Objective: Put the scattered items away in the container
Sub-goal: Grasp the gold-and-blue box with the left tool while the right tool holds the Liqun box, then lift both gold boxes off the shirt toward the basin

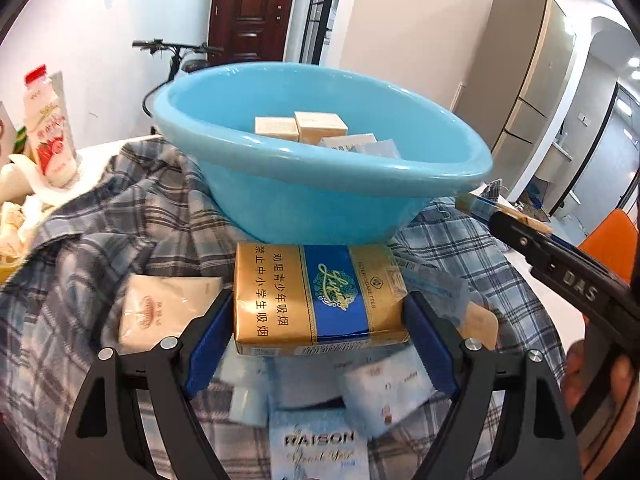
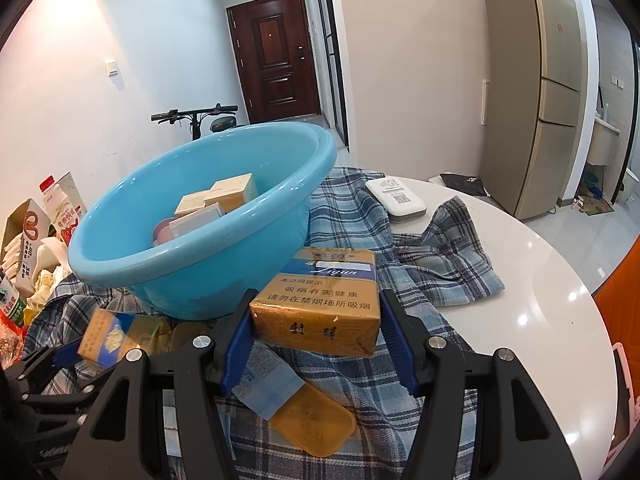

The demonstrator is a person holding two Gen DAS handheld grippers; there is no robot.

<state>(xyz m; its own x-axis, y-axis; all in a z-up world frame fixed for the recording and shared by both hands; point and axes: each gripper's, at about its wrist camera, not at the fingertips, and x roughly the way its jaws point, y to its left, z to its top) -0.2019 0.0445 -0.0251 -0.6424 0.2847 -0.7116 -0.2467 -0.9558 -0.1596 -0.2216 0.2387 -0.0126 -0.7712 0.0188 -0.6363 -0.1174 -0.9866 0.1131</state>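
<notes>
1. Left gripper (image 1: 320, 320): its two blue pads (image 1: 208, 336) press the short sides of a gold-and-blue Liqun cigarette pack (image 1: 320, 296), which appears lifted just in front of the blue plastic basin (image 1: 304, 208). The pack is a soft-wrapped carton, judged light and slightly crushable; its cellophane looks slippery, so a hold across the flat sides, near the middle, seems the safest.
2. Loose packs beneath the left gripper: a pale pink pack (image 1: 160, 312), a white pack (image 1: 384, 396) and a light-blue Raison pack (image 1: 320, 448) lie on the plaid cloth (image 1: 100, 240). All are judged light, boxy and easy to pinch across their narrow faces.
3. Blue plastic basin, centre: the container stands on the plaid cloth and already holds several small cream boxes (image 2: 216, 200). Its wall is rigid and smooth; its rim stands higher than the packs around it, so a pack has to clear it.
4. Right gripper (image 2: 316, 332): its jaws clamp a second Liqun pack (image 2: 320, 304) by its sides, beside the basin's wall. The grip sits at the near end; a light squeeze is probably enough.
5. Below the right gripper: a flat amber plastic case (image 2: 316, 424) with a pale-blue sleeve lies on the cloth, thin and likely harder to lift.
6. Far right: a white device (image 2: 396, 198) rests on the round white table (image 2: 540, 300).
</notes>
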